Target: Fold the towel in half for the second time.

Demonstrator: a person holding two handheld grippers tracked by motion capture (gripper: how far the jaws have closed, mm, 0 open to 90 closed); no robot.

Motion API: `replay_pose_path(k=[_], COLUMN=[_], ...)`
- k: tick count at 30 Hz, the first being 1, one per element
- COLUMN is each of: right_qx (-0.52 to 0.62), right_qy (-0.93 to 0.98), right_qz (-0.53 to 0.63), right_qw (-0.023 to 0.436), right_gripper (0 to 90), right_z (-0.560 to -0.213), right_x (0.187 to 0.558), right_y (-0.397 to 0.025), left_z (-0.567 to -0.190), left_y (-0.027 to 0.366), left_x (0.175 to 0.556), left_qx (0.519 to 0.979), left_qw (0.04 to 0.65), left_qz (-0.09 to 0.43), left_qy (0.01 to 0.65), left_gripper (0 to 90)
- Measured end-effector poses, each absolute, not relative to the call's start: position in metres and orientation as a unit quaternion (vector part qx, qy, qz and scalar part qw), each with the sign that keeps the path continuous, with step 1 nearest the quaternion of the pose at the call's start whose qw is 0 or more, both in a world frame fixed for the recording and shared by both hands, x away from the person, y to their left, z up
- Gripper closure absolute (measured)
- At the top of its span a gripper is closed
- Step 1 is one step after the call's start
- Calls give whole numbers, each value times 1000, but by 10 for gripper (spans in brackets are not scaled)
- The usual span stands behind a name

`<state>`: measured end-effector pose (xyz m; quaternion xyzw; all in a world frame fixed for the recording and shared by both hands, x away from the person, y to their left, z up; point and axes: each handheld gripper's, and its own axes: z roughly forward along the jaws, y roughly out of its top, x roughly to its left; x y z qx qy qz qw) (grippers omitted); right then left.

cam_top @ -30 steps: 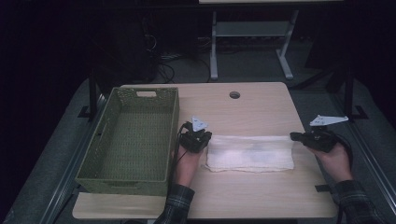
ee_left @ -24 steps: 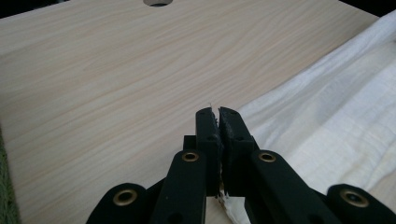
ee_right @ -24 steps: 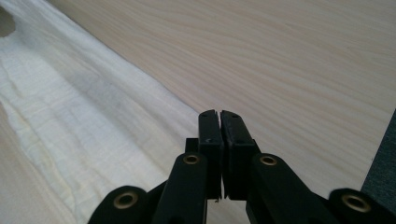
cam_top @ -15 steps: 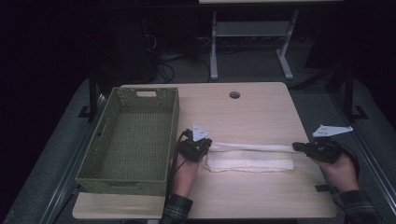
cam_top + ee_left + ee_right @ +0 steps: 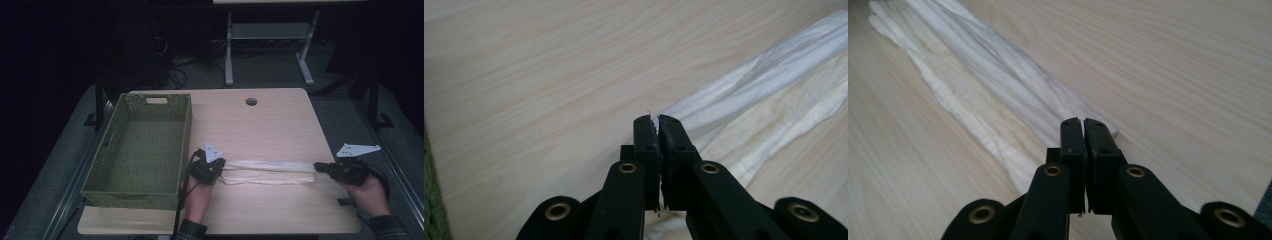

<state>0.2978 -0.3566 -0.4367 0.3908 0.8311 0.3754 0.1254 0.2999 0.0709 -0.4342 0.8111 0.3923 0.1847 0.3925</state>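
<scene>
Since the earlier frames the far edge of the white towel (image 5: 267, 171) has been drawn back toward the near side, so the cloth that lay wide and flat is now a narrow folded band, and both hand-held grippers sit nearer the person than before. The towel lies on the table (image 5: 260, 125), running left to right in its near half, just right of the green basket (image 5: 142, 145).

From above, the left hand-held gripper (image 5: 220, 165) sits at the towel's left end and the right hand-held gripper (image 5: 320, 167) at its right end, with the lifted edge stretched as a thin strip between the 2. That view is too distant to show how the jaws stand.

The left gripper view fills that in: the left hand-held gripper (image 5: 658, 122) has its 2 black jaws pressed together with a sliver of white cloth (image 5: 744, 95) pinched at the tips, the gathered edge running off to the far right above the flat layer. The right gripper view shows the right hand-held gripper (image 5: 1082, 125) clamped the same way on the towel's (image 5: 998, 85) corner, jaws all but touching, the cloth stretching away in long creases over the bare wood (image 5: 1173, 65).
</scene>
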Motion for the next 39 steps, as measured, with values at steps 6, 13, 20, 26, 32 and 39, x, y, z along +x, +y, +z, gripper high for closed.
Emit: replay_pose_path(k=[6, 13, 20, 26, 32, 39], right_qx=[390, 392, 380, 388, 378, 382], right_qy=[836, 833, 825, 845, 861, 861], right_qz=[368, 376, 404, 359, 333, 330], right_qw=[115, 107, 108, 82, 67, 64], right_gripper=[872, 819, 832, 893, 896, 896], right_z=[-441, -440, -432, -450, -460, -461], right_x=[289, 282, 279, 284, 287, 288], right_y=[-357, -360, -357, -348, -344, -342], left_z=[-440, -441, -428, -448, -465, -459], left_y=[71, 69, 62, 50, 49, 51], left_x=[290, 283, 279, 287, 296, 302], left_qx=[814, 816, 815, 836, 853, 850], left_qw=[391, 389, 409, 393, 359, 376], left_qz=[172, 166, 161, 121, 122, 98], left_qy=[393, 394, 377, 364, 358, 356], left_gripper=[868, 817, 779, 809, 826, 751])
